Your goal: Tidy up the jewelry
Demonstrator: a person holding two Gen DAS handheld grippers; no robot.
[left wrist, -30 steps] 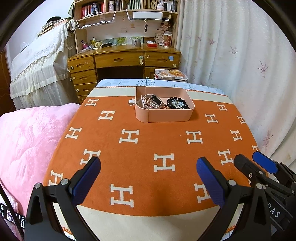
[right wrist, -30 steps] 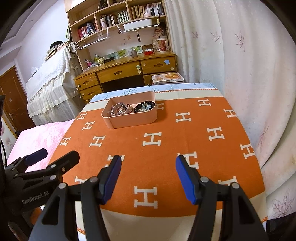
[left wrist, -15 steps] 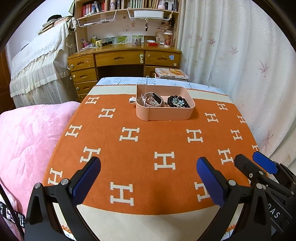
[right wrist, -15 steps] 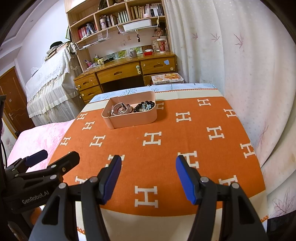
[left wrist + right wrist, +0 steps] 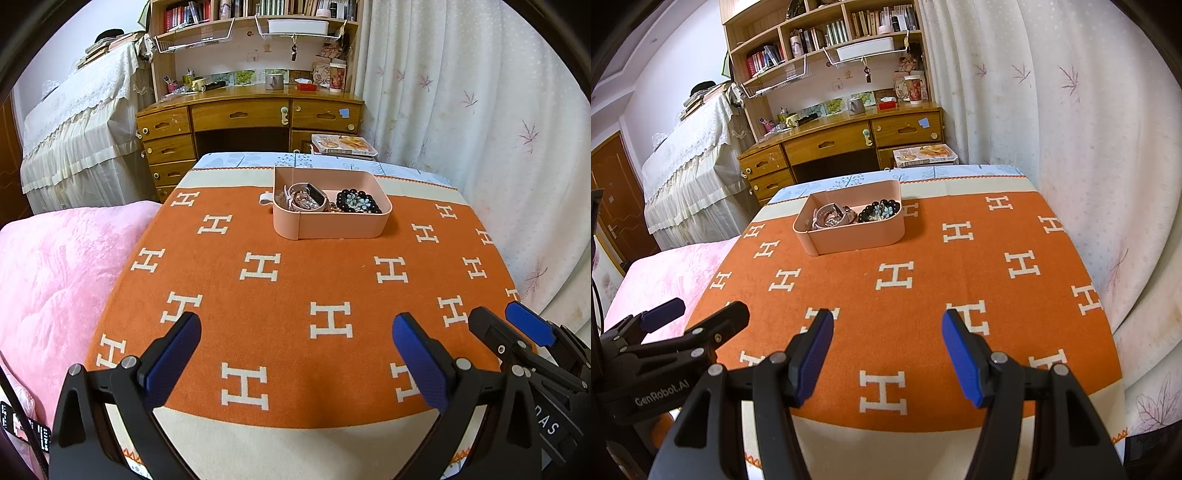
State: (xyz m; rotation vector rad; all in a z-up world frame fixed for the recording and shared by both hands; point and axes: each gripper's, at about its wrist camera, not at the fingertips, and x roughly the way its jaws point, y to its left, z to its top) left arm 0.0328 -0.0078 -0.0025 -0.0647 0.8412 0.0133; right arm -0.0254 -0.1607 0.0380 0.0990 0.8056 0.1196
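Orange woven cloth patterned with white H motifs covers the table and serves as the landmark surface. Toward its far edge stands a shallow pink plastic tray with rounded corners, also seen in the right wrist view. Inside the tray lies the jewelry: a tangle of pale straps, a watch-like piece and metal links on its left side, and a coil of black beads with pale blue flower pieces on its right side. One small white loop shows on the cloth just outside the tray's left wall; what it is cannot be told. Near the cloth's front edge the left gripper and the right gripper hover above the fabric, well apart from the tray, each with its blue-padded jaws spread wide and nothing between them. No other piece lies on the cloth. This arrangement fits either gathered jewelry with both tools drawn back, or a mixed pile awaiting sorting; the pictures do not settle which. Any further handling would call for a reach forward to the tray and a fine pinch on thin, snag-prone pieces.
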